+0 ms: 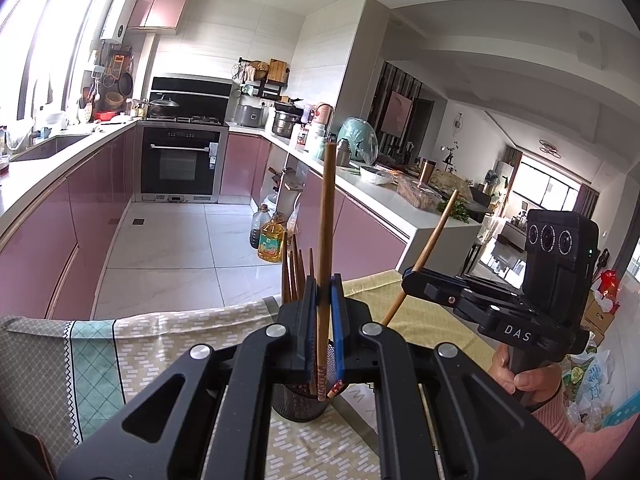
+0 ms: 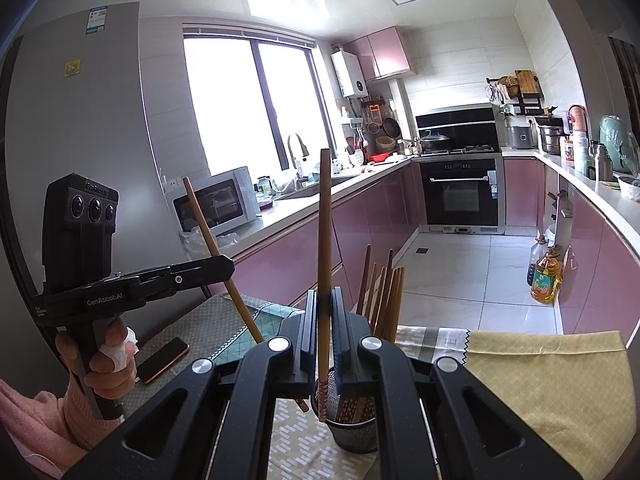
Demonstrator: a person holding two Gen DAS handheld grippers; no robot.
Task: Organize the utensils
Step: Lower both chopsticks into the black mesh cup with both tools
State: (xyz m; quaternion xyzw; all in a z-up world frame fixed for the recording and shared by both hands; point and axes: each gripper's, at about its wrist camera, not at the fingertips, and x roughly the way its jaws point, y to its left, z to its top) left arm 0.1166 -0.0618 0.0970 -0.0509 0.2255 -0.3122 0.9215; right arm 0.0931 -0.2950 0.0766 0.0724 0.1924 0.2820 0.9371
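Observation:
My left gripper (image 1: 323,280) is shut on a brown chopstick (image 1: 326,216), held upright with its patterned tip over a dark mesh holder (image 1: 298,404). My right gripper (image 2: 325,294) is shut on another brown chopstick (image 2: 325,220), its tip at the rim of the same holder (image 2: 354,436). Several chopsticks (image 2: 386,300) stand in the holder, also showing in the left wrist view (image 1: 294,272). Each view shows the other gripper beside it: the right one (image 1: 416,276) and the left one (image 2: 224,266), each gripping its slanted chopstick.
The holder stands on a table with a patterned cloth (image 1: 160,344) and a yellow cloth (image 2: 552,376). A phone (image 2: 162,360) lies on the table at the left. Oil bottles (image 1: 271,240) stand on the kitchen floor beyond, between pink cabinets (image 1: 60,232).

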